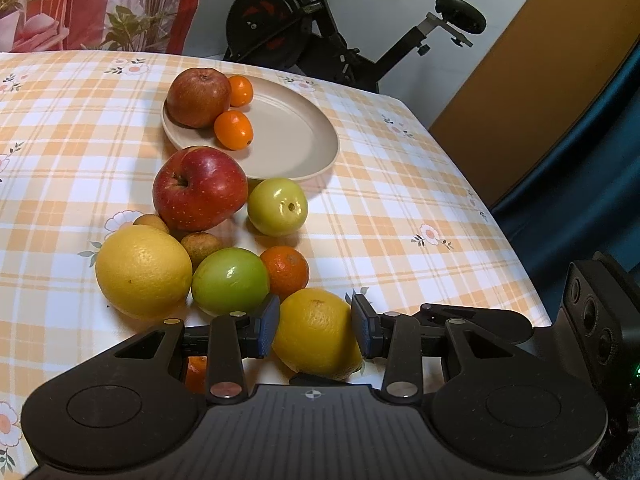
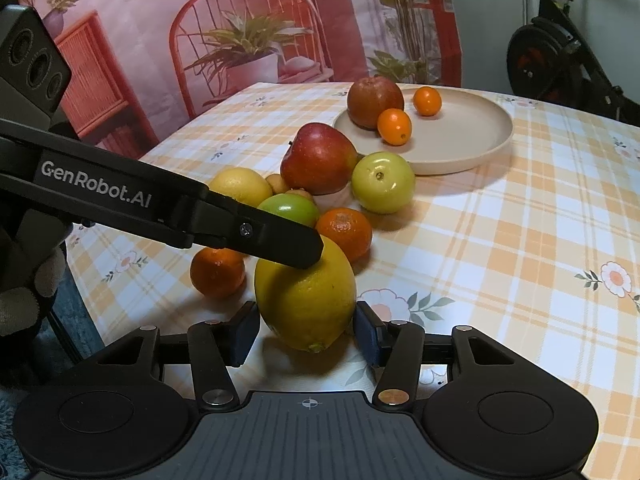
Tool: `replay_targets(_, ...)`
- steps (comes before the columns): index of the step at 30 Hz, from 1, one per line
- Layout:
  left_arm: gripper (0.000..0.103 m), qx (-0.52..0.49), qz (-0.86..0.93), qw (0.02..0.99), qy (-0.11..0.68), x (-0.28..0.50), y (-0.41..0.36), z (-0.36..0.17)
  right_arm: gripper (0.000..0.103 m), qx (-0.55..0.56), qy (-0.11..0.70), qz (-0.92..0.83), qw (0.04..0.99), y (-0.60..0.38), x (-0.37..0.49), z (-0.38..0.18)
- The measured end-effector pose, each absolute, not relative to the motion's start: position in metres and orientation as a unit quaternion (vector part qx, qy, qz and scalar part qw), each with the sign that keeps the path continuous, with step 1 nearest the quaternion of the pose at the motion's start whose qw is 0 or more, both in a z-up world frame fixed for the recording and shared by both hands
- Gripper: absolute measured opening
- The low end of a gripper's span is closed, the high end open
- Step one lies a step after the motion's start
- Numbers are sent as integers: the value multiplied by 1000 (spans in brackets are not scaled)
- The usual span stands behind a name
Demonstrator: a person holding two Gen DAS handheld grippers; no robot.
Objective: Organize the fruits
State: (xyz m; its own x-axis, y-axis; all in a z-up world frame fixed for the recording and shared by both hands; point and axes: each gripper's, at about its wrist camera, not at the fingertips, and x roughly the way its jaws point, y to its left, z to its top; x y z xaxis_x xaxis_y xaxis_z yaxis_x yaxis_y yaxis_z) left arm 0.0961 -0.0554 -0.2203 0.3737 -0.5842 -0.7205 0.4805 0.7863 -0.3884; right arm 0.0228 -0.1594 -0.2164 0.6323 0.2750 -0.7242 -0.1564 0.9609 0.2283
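Squeezing the big yellow lemon (image 1: pixel 316 332) on the checked tablecloth (image 1: pixel 400 220) with my left gripper (image 1: pixel 315 326) while the right gripper (image 2: pixel 306 330) is straddling it too, pads not quite pressing, so next I'm guessing it needs lifting toward the beige plate (image 1: pixel 288 140).

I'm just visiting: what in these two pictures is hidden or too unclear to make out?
Left wrist view: a mandarin, mostly behind the left gripper.
Both views: small brownish fruits behind the red apple; kind unclear.
Right wrist view: a gloved hand, cut by the left edge.
Right wrist view: whether the right gripper presses the lemon.
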Motion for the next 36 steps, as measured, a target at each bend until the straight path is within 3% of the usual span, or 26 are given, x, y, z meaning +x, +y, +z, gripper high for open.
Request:
replay_targets(7, 48, -68, -329, 818, 467, 97, -54, -224, 47, 68, 415, 116, 900, -158, 23, -216)
replay_targets(24, 47, -56, -338, 819, 460, 92, -58, -220, 47, 67, 416, 106, 900, -159, 18, -209)
replay_targets(36, 47, -66, -340, 873, 343, 107, -54, -124, 47, 20, 322, 119, 939, -168, 47, -115)
